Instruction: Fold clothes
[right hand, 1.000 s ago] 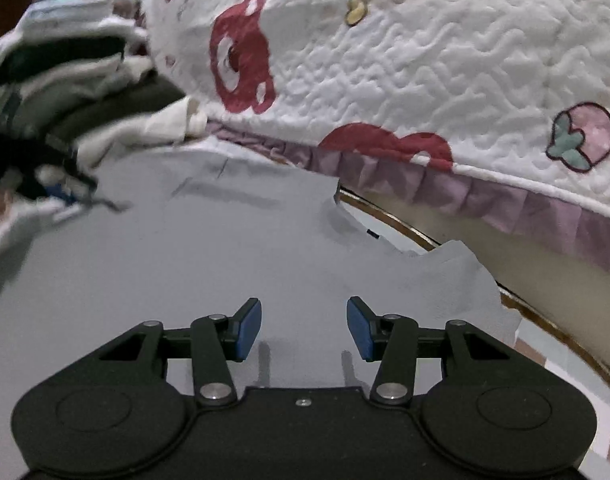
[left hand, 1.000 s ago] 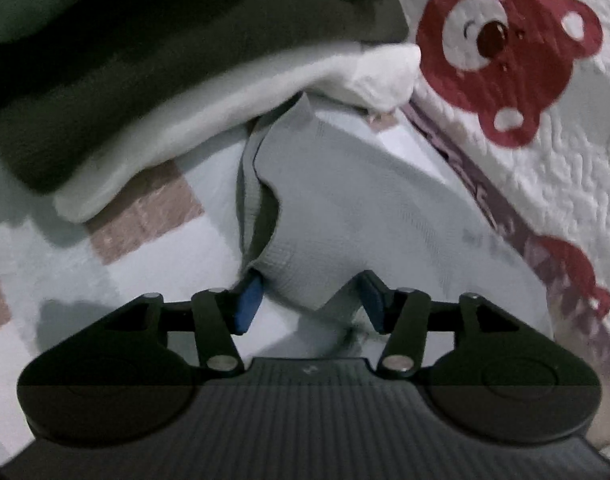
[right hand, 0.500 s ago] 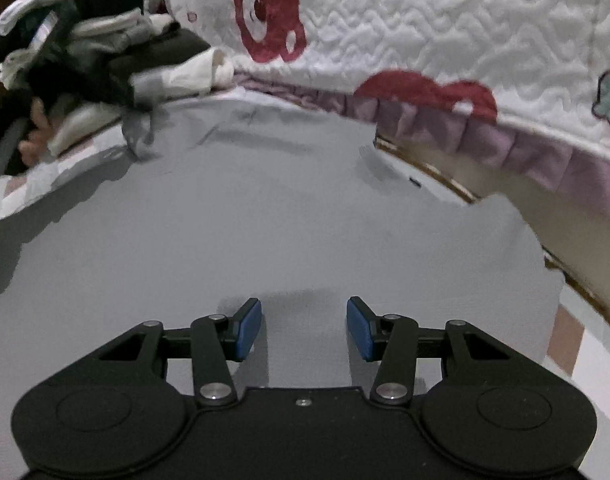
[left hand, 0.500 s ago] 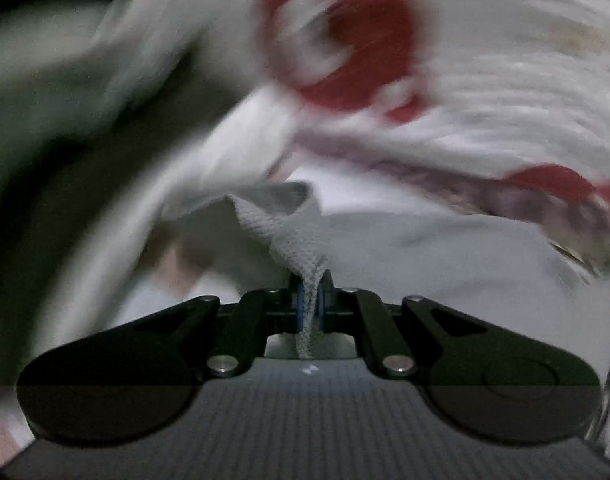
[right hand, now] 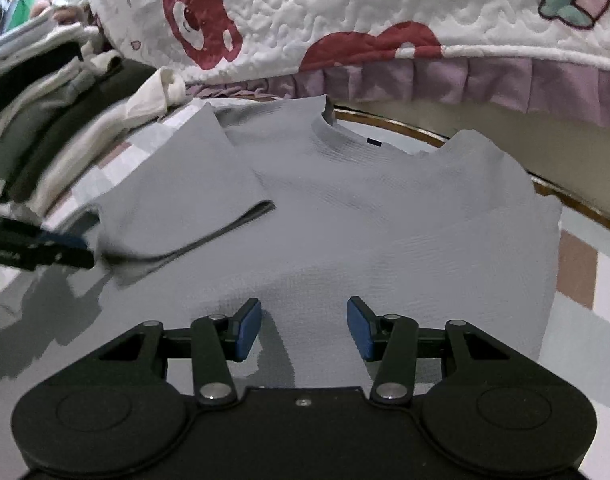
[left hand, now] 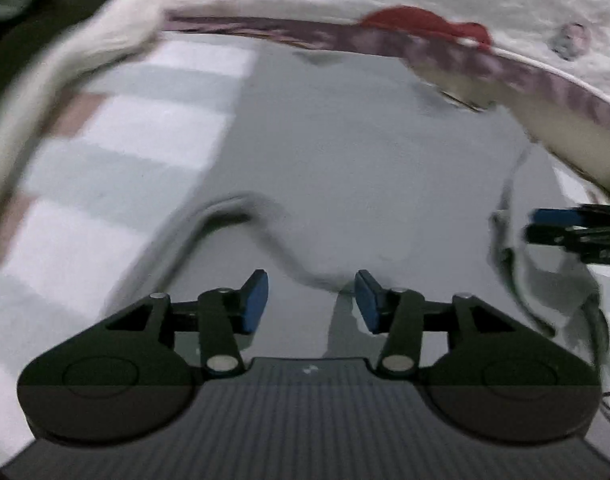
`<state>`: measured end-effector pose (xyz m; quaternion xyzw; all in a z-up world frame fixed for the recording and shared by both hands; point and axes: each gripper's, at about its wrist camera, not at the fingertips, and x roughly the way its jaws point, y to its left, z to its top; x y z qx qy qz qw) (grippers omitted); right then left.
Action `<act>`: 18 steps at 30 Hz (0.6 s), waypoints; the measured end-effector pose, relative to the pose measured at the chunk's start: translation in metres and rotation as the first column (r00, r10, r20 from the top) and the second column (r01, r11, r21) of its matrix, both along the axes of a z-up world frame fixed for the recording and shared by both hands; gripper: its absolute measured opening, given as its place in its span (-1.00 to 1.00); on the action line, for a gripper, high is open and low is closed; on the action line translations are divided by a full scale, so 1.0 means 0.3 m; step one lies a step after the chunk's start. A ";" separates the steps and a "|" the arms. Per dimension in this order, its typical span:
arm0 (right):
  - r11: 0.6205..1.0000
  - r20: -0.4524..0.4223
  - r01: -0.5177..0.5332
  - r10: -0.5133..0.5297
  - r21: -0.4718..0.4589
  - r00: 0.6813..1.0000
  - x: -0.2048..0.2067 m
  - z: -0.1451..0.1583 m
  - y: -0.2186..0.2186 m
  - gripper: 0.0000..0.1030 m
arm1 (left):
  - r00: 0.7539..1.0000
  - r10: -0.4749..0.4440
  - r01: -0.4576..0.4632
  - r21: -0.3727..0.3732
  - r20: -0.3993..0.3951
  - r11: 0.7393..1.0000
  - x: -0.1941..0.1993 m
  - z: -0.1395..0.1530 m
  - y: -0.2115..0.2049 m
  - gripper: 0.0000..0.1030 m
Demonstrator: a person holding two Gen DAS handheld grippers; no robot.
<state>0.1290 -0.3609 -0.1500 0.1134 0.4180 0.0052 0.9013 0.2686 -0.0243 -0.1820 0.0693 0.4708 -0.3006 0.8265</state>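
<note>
A grey T-shirt (right hand: 385, 208) lies flat on the checked sheet, collar toward the quilt. One sleeve (right hand: 177, 200) is folded in over its body, and in the blurred left wrist view the sleeve hem (left hand: 233, 208) shows as a curved edge. My left gripper (left hand: 311, 300) hovers over the grey cloth with its jaws opening and nothing between them. It enters the right wrist view at the left edge (right hand: 77, 250), just beside the folded sleeve. My right gripper (right hand: 303, 330) stands open above the shirt's lower body, with only flat cloth beneath its pads. It shows at the right edge (left hand: 537, 224).
A stack of folded clothes (right hand: 45, 128) sits at the left of the shirt. A white quilt with red bears (right hand: 345, 20) and a purple frill rises behind the collar. Checked sheet (right hand: 577, 272) shows to the right of the shirt.
My left gripper shut on the sleeve's edge, carried it across onto the shirt's body, then let go and rolled. My right gripper sank slightly toward the shirt, still open.
</note>
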 end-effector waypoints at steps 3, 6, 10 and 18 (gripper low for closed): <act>0.999 -0.008 0.002 -0.002 0.033 1.000 0.000 0.007 -0.001 0.03 | 0.995 0.015 -0.028 0.129 0.101 0.991 -0.026 0.008 0.038 -0.04; 0.998 0.004 -0.017 0.017 0.056 1.000 0.001 0.034 0.003 0.03 | 0.993 0.045 -0.058 0.118 0.110 0.991 0.011 0.012 0.089 -0.04; 0.995 0.048 -0.104 0.103 0.012 0.993 0.066 0.099 0.034 0.03 | 0.991 0.074 -0.075 0.000 0.110 0.997 0.051 0.010 0.148 -0.04; 0.994 0.004 -0.073 0.073 0.077 0.997 0.373 0.043 0.119 0.04 | 0.980 0.050 -0.082 0.161 0.191 0.984 0.074 -0.044 0.110 -0.01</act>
